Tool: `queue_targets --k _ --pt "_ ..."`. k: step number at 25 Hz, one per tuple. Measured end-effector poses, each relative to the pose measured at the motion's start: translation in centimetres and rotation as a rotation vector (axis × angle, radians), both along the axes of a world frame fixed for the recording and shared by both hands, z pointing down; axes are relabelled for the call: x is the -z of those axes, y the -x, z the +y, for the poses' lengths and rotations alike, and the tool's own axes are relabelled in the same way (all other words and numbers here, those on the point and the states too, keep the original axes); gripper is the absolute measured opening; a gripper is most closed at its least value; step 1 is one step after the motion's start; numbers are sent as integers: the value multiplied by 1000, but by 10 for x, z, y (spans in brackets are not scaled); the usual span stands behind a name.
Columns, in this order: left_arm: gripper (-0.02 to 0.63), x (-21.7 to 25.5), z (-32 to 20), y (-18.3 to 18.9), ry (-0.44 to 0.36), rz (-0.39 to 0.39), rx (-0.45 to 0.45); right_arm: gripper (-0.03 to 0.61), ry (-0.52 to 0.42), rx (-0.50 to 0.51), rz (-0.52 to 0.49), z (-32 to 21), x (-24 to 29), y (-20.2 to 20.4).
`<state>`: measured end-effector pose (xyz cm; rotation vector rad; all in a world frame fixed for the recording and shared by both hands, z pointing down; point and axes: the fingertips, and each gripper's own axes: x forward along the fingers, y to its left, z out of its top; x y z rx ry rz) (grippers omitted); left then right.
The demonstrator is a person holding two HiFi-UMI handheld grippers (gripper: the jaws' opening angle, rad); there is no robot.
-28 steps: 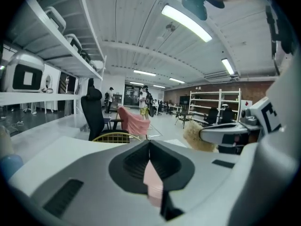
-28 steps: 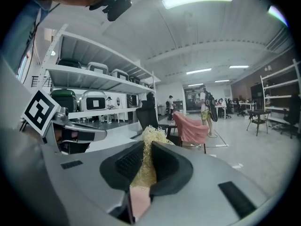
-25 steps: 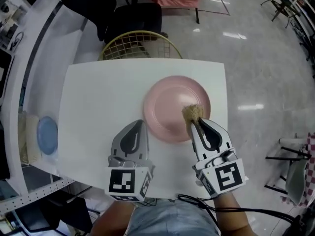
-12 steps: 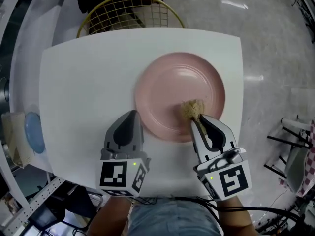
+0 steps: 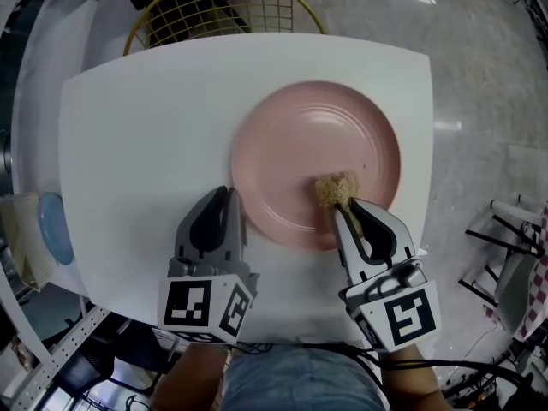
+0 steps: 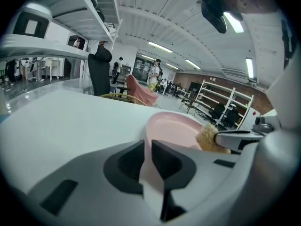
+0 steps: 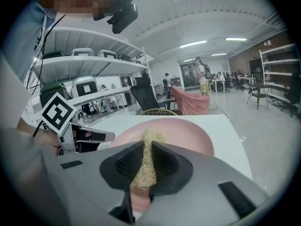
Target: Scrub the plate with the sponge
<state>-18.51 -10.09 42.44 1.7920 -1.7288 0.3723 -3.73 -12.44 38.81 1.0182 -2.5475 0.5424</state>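
Observation:
A pink plate point(image 5: 300, 144) lies on the white table point(image 5: 128, 127). A tan fibrous sponge point(image 5: 336, 189) rests on the plate's near right part, and my right gripper point(image 5: 342, 209) is shut on it. In the right gripper view the sponge point(image 7: 148, 142) fills the gap between the jaws of the right gripper point(image 7: 146, 163), with the plate point(image 7: 188, 131) behind. My left gripper point(image 5: 225, 195) sits at the plate's near left rim. In the left gripper view its jaws point(image 6: 147, 147) are nearly together with the pink rim point(image 6: 171, 126) between them.
A yellow wire basket point(image 5: 218, 7) stands beyond the table's far edge. A round blue item point(image 5: 53, 225) lies on a shelf to the left. Black cables point(image 5: 342, 349) trail near my body. The table's right edge drops to a shiny floor point(image 5: 488, 75).
The head view has moved in, so the plate looks larger. Both grippers keep their holds; the sponge stays on the plate's near right part.

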Motion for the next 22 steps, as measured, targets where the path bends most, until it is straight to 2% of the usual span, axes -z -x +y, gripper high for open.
queue_targets --k 2,4,9,12,22 --pt "33 0 1 -2 2 22 -1 57 -2 9 10 2 -2 -2" --pt "98 2 1 -5 1 49 3 57 0 21 16 4 -4 -3" --pt "100 -5 1 -9 38 55 6 57 -49 14 -45 -2 8 3" --pt "99 -10 -2 -9 54 48 2 57 7 26 8 3 -2 -2" --pt "59 -12 -10 -8 80 28 38 57 7 31 6 4 -2 1"
